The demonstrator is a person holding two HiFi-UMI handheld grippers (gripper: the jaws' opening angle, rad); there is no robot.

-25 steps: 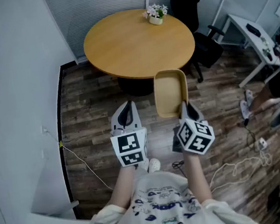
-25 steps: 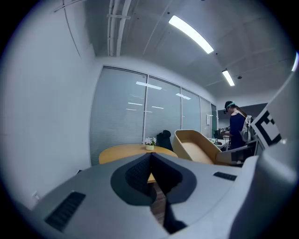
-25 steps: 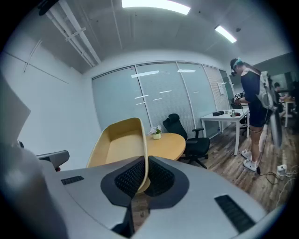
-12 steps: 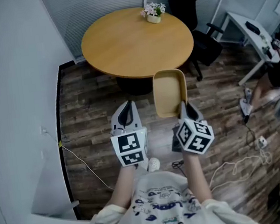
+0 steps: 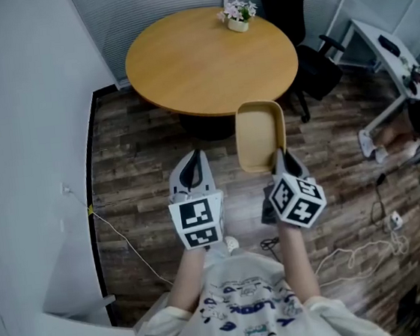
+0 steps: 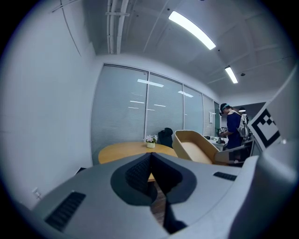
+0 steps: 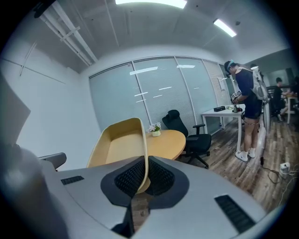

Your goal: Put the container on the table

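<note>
A shallow tan container (image 5: 260,135) hangs in the air over the wooden floor, just short of the round wooden table (image 5: 198,67). My right gripper (image 5: 281,160) is shut on the container's near rim, and in the right gripper view the thin wall of the container (image 7: 122,144) passes between the pads. My left gripper (image 5: 192,167) is beside it on the left, shut with nothing in it. In the left gripper view the container (image 6: 196,148) shows at the right and the table (image 6: 135,151) lies ahead.
A small flower pot (image 5: 237,16) stands at the table's far edge. A black office chair (image 5: 307,39) sits right of the table, and a white desk (image 5: 393,60) farther right. Cables (image 5: 347,249) lie on the floor. A person (image 7: 246,107) stands by the desk. A wall runs along the left.
The table and floor have shifted slightly in the head view, so the table's edge now sits a little closer to the container. Both grippers hold their pose.
</note>
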